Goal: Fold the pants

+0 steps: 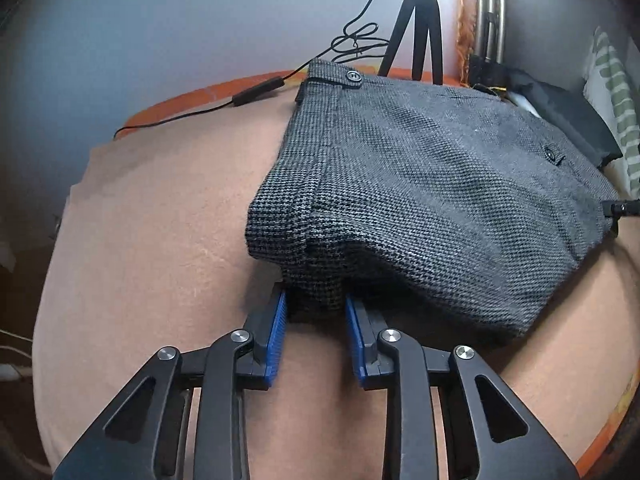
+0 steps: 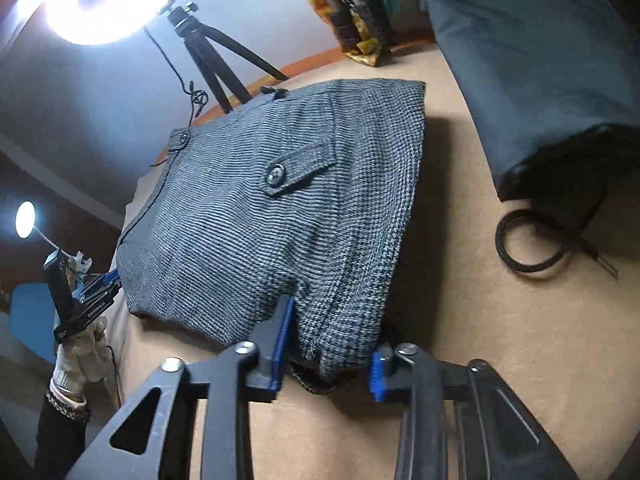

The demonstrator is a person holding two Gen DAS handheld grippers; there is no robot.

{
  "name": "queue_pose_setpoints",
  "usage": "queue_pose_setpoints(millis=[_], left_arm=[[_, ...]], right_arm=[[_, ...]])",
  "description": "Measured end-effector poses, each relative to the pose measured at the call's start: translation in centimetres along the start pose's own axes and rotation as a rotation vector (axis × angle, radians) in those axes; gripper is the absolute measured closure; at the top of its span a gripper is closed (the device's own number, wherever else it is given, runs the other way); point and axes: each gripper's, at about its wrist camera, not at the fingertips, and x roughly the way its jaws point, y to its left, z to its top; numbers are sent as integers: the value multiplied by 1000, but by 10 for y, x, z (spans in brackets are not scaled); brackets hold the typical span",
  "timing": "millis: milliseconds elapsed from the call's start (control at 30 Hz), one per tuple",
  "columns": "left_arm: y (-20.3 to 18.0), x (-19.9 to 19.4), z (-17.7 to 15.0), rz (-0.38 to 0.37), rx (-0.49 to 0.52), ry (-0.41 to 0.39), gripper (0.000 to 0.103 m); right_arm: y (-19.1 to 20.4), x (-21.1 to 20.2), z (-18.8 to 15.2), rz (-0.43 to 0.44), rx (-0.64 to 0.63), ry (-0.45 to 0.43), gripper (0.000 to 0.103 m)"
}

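Note:
Grey houndstooth pants (image 1: 420,184) lie folded into a thick stack on a tan blanket (image 1: 152,248), waistband and buttons at the far side. My left gripper (image 1: 316,312) has its blue pads either side of the near folded edge, with fabric between them. My right gripper (image 2: 332,340) stands the same way at the other end of the near edge of the pants (image 2: 280,208), cloth bunched between its pads. The left gripper also shows in the right wrist view (image 2: 100,284), held by a gloved hand.
A black tripod (image 1: 420,28) and a cable with an inline box (image 1: 256,90) stand at the table's far edge. A dark bag (image 2: 540,80) and a black cord loop (image 2: 532,244) lie to the right of the pants. An orange rim (image 1: 188,100) borders the blanket.

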Motion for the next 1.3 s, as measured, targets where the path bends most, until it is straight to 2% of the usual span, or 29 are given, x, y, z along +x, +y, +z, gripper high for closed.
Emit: queue_pose_setpoints(millis=[67, 167, 267, 367, 400, 433, 567, 600, 667, 700, 800, 867, 933, 1033, 1133, 1300], left_arm=[[-1, 0, -1, 16, 21, 4, 77], [-5, -1, -1, 45, 42, 5, 77], [-6, -4, -1, 111, 62, 11, 77], [5, -13, 0, 159, 27, 13, 73], [7, -16, 0, 163, 21, 8, 73], [8, -22, 1, 170, 24, -3, 73], [5, -33, 1, 206, 67, 6, 69], [8, -33, 1, 213, 57, 13, 68], [19, -36, -1, 224, 21, 25, 68], [21, -41, -2, 234, 0, 12, 68], [20, -56, 0, 184, -41, -38, 68], [5, -64, 6, 142, -17, -61, 68], [-22, -69, 14, 96, 43, -82, 66], [-66, -74, 26, 12, 129, -111, 58], [-114, -76, 35, -63, 224, -131, 58], [-189, -64, 38, -168, 385, -115, 49]], right_arm=[[5, -3, 2, -15, -31, -10, 86], [1, -14, 5, -49, -31, -48, 89], [-2, -14, 5, -68, -33, -51, 89], [7, -12, 3, -114, -92, -56, 87], [10, -13, 3, -120, -106, -56, 84], [10, -13, 3, -109, -113, -51, 75], [4, -21, 4, -70, -103, -55, 57], [3, -24, 4, -67, -101, -61, 52], [-1, -31, 3, -66, -88, -81, 35], [-2, -32, 3, -70, -77, -86, 33], [-10, -33, 3, -65, -32, -80, 33], [-19, -33, 1, -49, 17, -70, 33], [-26, -34, 0, -28, 61, -57, 33], [-30, -34, -2, -20, 100, -47, 33], [-30, -34, -7, -5, 140, -46, 33], [-31, -28, -18, 31, 207, -32, 34]])
